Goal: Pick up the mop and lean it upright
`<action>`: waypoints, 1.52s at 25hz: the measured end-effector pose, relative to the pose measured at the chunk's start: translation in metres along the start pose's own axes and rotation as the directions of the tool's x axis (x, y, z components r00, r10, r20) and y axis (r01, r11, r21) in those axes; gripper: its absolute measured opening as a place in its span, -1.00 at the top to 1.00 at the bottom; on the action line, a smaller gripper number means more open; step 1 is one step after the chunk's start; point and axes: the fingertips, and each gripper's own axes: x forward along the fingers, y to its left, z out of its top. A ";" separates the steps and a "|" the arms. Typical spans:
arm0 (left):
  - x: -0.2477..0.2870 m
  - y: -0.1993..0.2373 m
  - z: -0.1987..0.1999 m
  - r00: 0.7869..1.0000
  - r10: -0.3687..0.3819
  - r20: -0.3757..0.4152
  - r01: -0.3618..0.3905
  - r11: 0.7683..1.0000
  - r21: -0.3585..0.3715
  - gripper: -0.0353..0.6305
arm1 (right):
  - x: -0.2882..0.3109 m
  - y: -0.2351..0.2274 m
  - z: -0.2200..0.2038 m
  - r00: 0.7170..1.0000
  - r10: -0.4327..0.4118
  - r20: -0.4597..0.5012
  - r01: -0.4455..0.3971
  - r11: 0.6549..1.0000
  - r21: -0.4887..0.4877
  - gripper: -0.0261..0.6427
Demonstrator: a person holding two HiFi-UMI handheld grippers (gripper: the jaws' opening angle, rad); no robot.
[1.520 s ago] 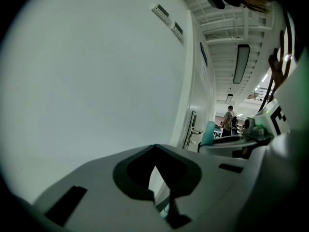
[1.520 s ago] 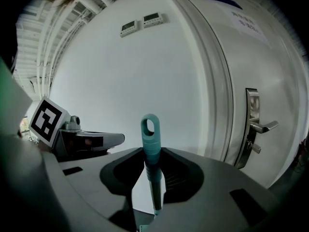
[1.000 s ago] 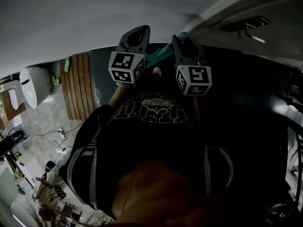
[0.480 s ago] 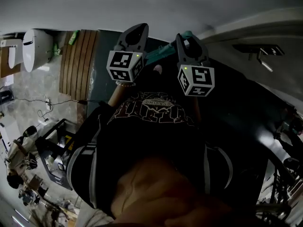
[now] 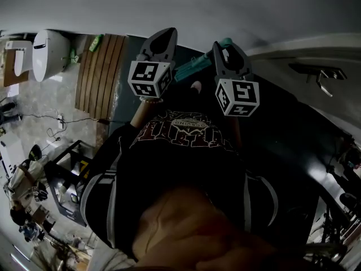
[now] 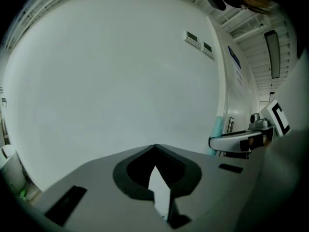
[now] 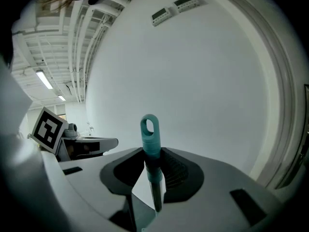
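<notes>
The mop's teal handle end point(image 7: 149, 129), with its hanging loop, sticks out past the jaws of my right gripper point(image 7: 150, 151), which is shut on it. In the head view the handle point(image 5: 192, 69) slants from the right gripper point(image 5: 224, 49) down-left behind the left gripper point(image 5: 162, 41). The mop head is hidden. My left gripper point(image 6: 154, 148) is shut with nothing in it and points at a white wall. It stands close beside the right one, apart from the handle. From the left gripper view, the right gripper point(image 6: 239, 140) and a bit of teal handle point(image 6: 218, 129) show at the right.
A plain white wall point(image 6: 120, 71) fills both gripper views, with small wall panels point(image 6: 198, 40) high up. The head view shows a person's dark shirt point(image 5: 180, 168), a wooden slatted panel point(image 5: 98, 75), a white fixture point(image 5: 48, 52) at the left and a door handle point(image 5: 318, 75) at the right.
The head view has swung, so the room at the left has shifted. Both grippers stay raised side by side; the right one, still holding the handle, has edged slightly right.
</notes>
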 end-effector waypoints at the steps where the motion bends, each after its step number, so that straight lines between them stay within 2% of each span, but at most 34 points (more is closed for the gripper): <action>1: -0.002 0.007 0.001 1.000 -0.010 -0.002 0.010 1.000 0.006 0.76 | 0.004 0.006 0.001 1.000 -0.008 -0.001 0.008 1.000 0.000 0.57; 15: -0.041 0.113 0.019 0.989 -0.145 -0.011 0.145 0.989 0.017 0.76 | 0.058 0.101 0.013 0.988 -0.154 0.020 0.154 0.988 0.020 0.57; 29: -0.086 0.208 0.031 0.980 -0.196 -0.009 0.197 0.979 0.050 0.76 | 0.110 0.185 0.018 0.971 -0.236 0.034 0.235 0.971 0.038 0.57; 34: -0.096 0.225 0.028 0.975 -0.221 -0.017 0.222 0.974 0.047 0.76 | 0.125 0.203 0.013 0.966 -0.257 0.035 0.255 0.966 0.049 0.57; 38: -0.104 0.235 0.029 0.978 -0.207 -0.014 0.208 0.977 0.044 0.76 | 0.135 0.211 0.009 0.966 -0.255 0.032 0.253 0.966 0.057 0.57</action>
